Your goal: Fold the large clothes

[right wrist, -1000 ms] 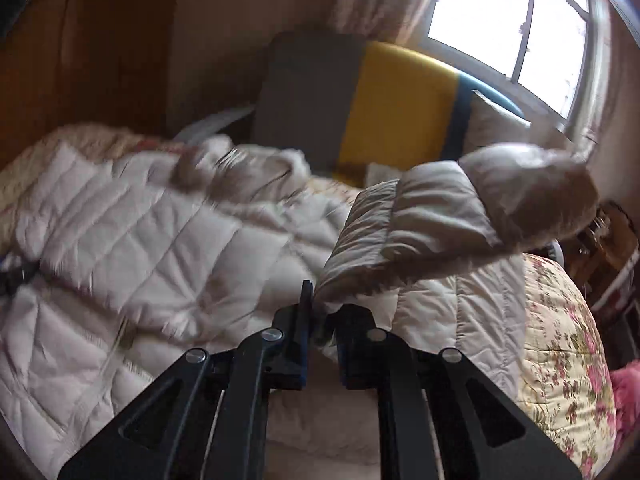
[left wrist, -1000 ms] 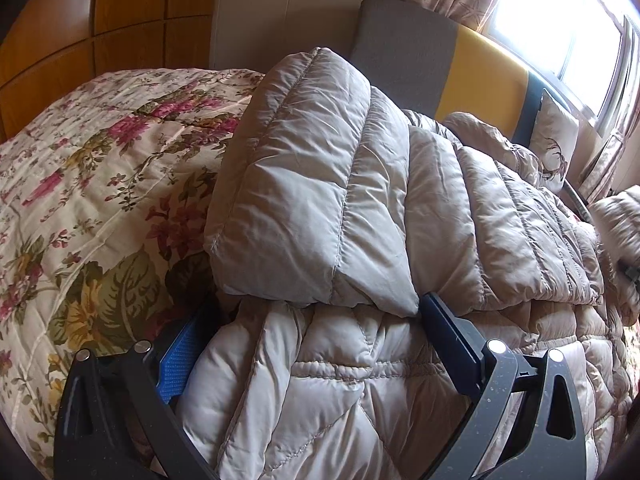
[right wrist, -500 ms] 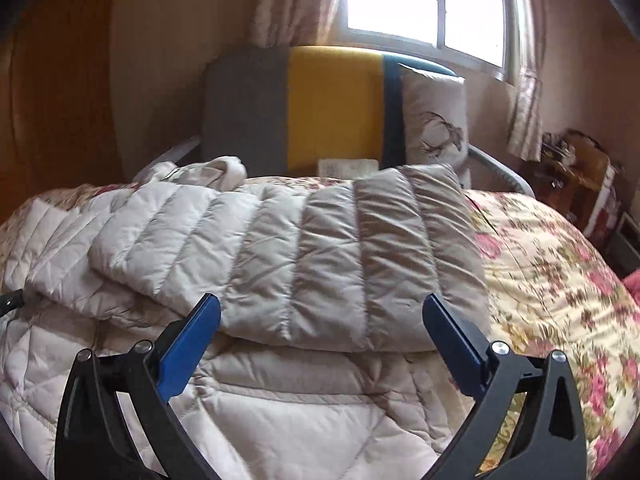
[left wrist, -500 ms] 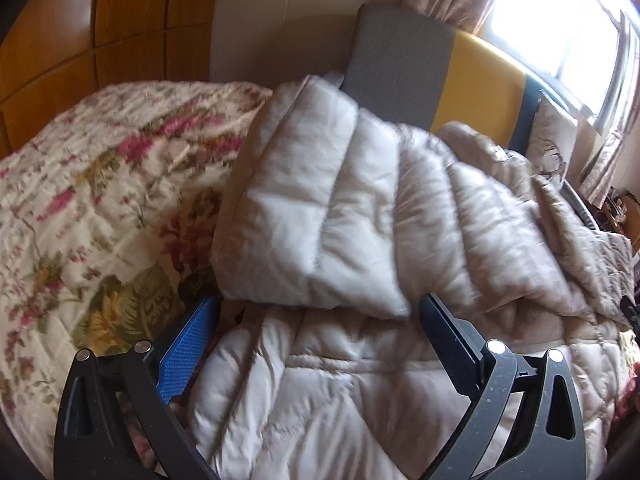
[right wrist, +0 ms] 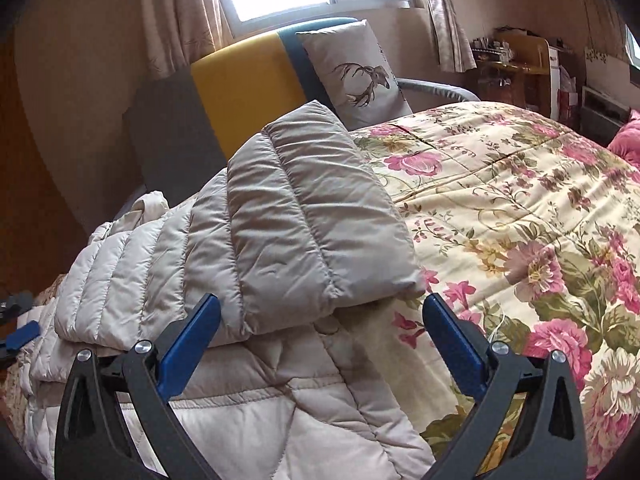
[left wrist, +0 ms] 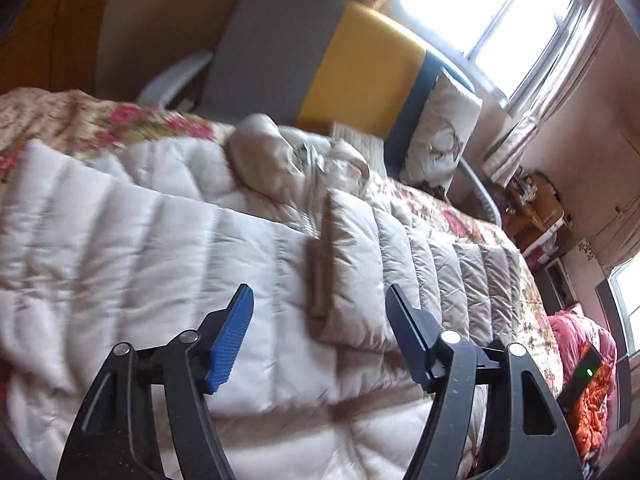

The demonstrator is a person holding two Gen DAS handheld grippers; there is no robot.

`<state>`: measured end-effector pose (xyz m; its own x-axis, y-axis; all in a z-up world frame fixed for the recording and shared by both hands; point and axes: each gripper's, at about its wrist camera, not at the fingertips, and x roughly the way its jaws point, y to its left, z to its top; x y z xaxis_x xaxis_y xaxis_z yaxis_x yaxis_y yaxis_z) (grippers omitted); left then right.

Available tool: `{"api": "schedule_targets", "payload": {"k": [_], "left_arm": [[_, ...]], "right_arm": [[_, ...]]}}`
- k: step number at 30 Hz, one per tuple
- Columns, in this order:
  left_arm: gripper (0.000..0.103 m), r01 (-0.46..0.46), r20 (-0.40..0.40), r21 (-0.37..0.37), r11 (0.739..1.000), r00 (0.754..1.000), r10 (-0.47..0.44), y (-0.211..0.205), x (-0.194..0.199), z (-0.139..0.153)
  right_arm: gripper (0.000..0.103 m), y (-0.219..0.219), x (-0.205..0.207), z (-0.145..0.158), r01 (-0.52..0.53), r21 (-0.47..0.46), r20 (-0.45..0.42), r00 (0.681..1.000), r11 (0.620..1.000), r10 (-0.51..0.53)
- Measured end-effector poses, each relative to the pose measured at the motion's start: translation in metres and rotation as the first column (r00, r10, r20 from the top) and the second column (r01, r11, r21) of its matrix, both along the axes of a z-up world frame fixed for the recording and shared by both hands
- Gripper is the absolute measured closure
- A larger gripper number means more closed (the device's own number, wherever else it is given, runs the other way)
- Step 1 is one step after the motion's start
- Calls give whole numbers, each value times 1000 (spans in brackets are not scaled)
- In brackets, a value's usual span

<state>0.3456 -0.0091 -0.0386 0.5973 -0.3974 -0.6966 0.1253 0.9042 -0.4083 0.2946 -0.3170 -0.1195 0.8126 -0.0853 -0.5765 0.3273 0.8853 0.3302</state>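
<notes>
A beige quilted down coat point(left wrist: 132, 256) lies on the floral bedspread point(right wrist: 520, 208), its collar point(left wrist: 272, 160) bunched towards the chair. Both sleeves are folded across the body: the right sleeve point(right wrist: 304, 216) rests on top, its cuff end near the middle point(left wrist: 360, 264). My left gripper point(left wrist: 320, 294) hovers over the sleeves with its jaws closing and nothing pressed between them. My right gripper point(right wrist: 320, 302) stands wide open just in front of the right sleeve's edge, above the coat's body point(right wrist: 280, 408), touching nothing.
An armchair point(left wrist: 360, 76) with a grey, yellow and blue back stands beyond the bed, with a deer cushion point(right wrist: 356, 72) on it. Pink bedding point(left wrist: 580, 344) and a black device point(left wrist: 582, 376) with a green light lie at the right. Cluttered shelves point(right wrist: 516, 64) stand below the window.
My right gripper let go of the sleeve cuff, which now lies across the coat, and drew back open. My left gripper rose and swung right from the coat's left edge, jaws narrower.
</notes>
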Motion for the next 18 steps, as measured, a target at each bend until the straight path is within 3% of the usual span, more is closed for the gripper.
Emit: {"api": "schedule_targets", "payload": {"k": [2,4,7,11,18], "left_arm": [[39,36,-40,36,999,999,-34,-19,18,-12],[66,52,-56,60,997,997,-49,-33,25,-20],[88,67,-72,46,997,995,-64,-43,27,-22],[93,61,-23,23,998,998,-60,-40,19,5],[93,16,118,5,1000,993,-17,8,-3,54]], "right_arm": [[2,-3,-4,0,6,23,22,1000,1000,-7],[2,-4,-7,0,9,31,37,999,999,-10],[2,-6,-8,-1,8,40,48,999,999,-10],[2,-7,-10,-2,6,52,55,998,999,-9],[2,-7,-14,-1,4,59,62,998,998,-8]]}}
